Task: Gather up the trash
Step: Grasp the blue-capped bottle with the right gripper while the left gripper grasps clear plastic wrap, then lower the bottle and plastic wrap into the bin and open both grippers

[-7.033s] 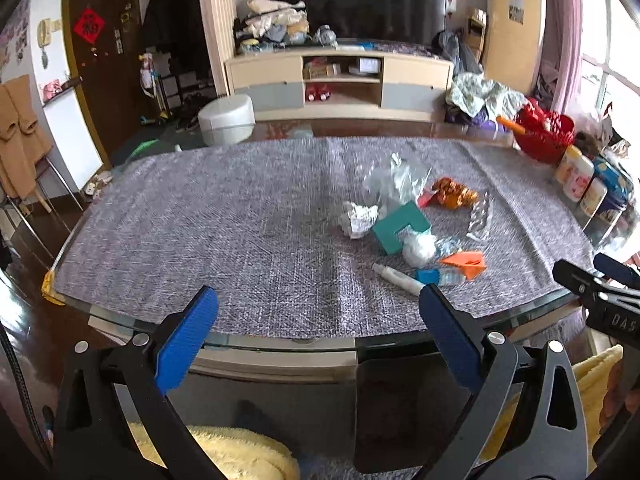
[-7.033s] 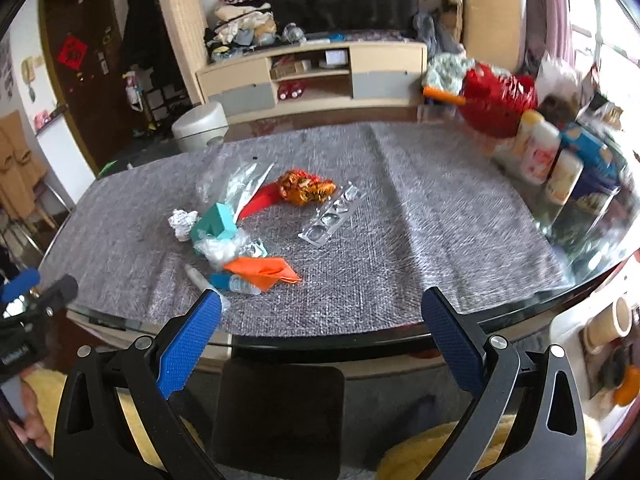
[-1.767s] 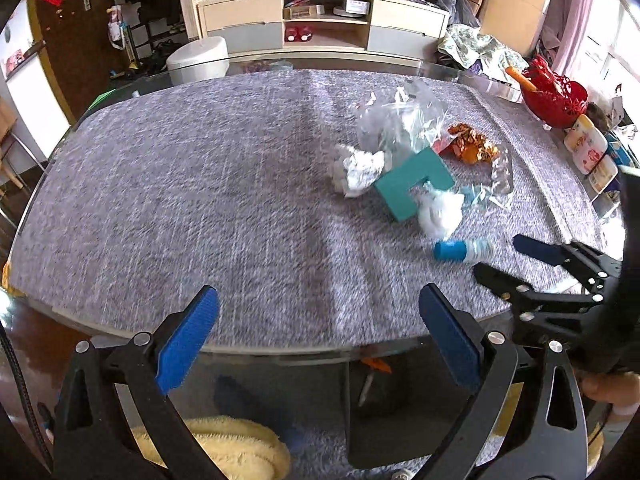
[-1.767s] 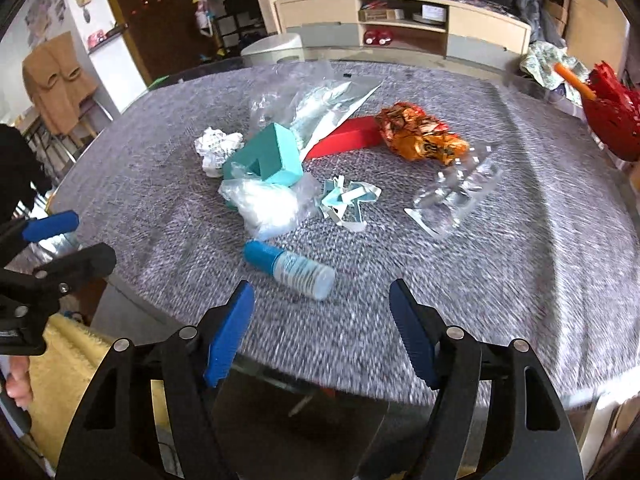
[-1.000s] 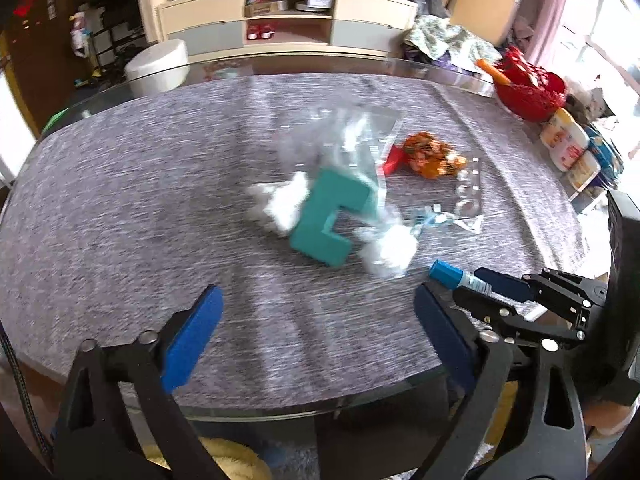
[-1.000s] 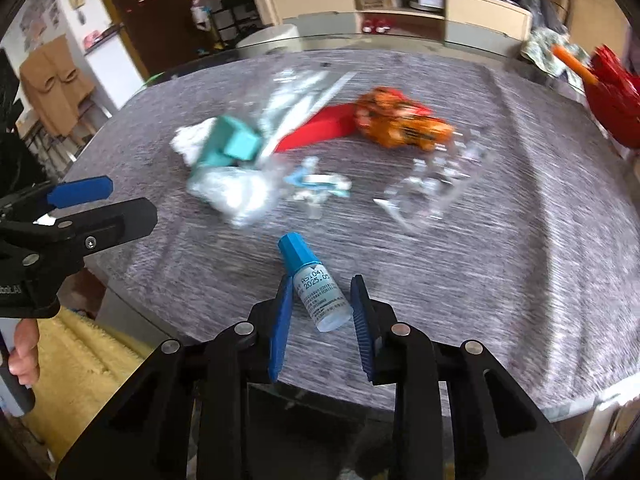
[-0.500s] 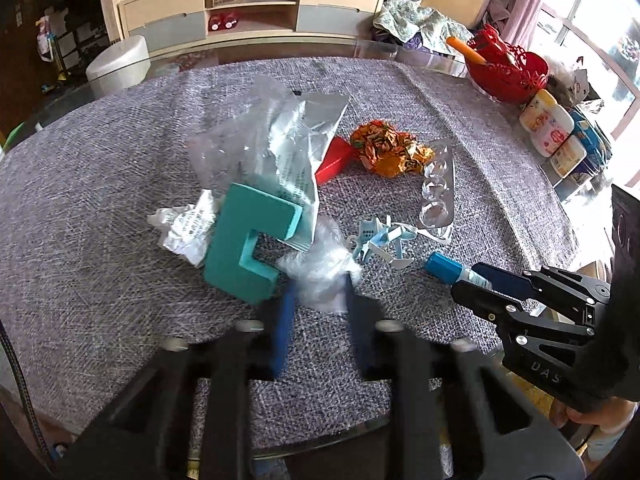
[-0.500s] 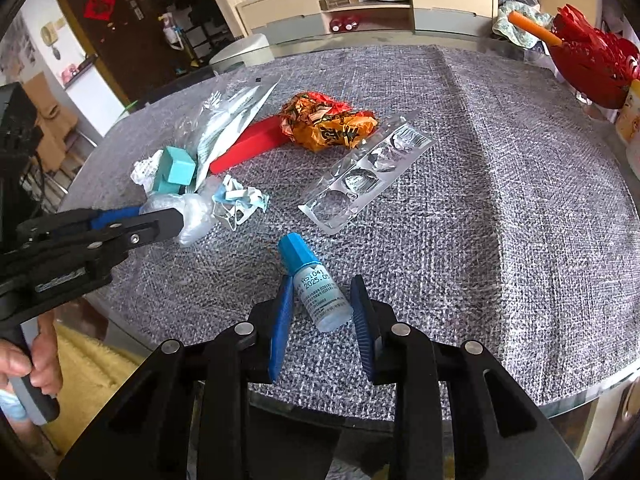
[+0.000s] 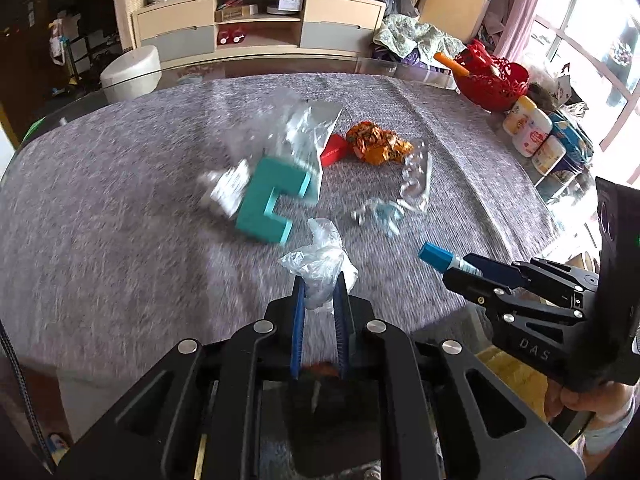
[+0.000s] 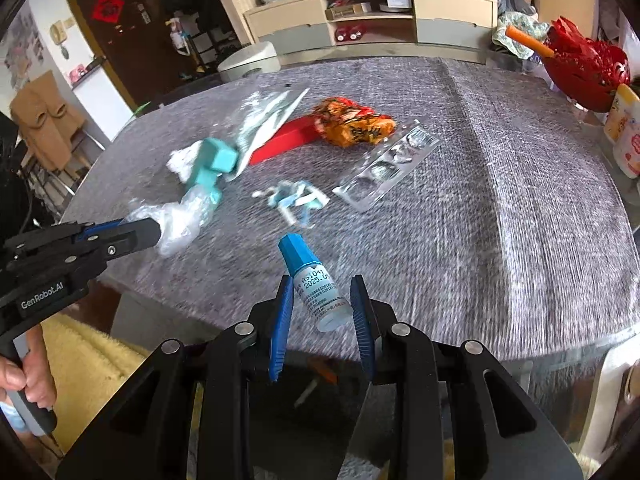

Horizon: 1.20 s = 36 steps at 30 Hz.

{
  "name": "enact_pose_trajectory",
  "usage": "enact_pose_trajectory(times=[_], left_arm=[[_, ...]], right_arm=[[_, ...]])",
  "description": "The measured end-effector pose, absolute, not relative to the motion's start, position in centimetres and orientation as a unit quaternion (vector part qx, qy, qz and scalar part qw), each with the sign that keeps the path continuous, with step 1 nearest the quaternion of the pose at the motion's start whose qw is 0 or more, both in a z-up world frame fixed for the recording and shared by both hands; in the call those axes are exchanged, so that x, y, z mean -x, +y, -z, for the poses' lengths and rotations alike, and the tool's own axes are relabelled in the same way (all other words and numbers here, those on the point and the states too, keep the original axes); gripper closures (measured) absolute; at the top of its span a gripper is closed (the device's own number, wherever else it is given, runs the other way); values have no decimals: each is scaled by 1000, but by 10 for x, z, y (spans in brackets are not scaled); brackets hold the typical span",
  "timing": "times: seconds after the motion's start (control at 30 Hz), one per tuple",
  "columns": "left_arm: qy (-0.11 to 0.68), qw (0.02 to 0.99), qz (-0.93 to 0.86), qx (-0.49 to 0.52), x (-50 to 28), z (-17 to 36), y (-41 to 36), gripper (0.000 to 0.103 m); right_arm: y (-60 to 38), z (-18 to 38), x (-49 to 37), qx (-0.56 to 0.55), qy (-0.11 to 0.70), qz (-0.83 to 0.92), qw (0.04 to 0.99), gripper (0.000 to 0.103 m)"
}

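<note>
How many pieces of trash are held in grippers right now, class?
2. A crumpled clear plastic bag sits pinched in the left gripper; a small clear bottle with a blue cap sits in the right gripper. None seems hidden.

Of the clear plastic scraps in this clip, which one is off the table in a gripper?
The crumpled clear plastic bag, pinched in the left gripper. The clear blister tray and the large clear wrapper lie on the grey cloth.
</note>
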<state>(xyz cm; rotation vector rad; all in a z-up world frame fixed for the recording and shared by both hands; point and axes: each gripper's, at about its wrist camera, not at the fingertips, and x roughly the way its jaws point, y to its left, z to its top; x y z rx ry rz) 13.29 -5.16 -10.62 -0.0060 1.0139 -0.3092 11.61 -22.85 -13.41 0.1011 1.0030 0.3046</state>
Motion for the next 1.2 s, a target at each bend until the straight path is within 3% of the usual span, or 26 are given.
enact_pose_trajectory(times=[0.33,0.6,1.2], left_arm=[[498,853,155,12,-61,124,-37,91],[521,839,159,9,-21,162,-37,91],[582,796,166,7,-3,247,-50,91]], right_arm=[[-217,135,-63,-48,484,-145,861,72],[-214,169,-32,-51,514,-130,846,72],[-205,234,-30,-69,579,-121,804,72]])
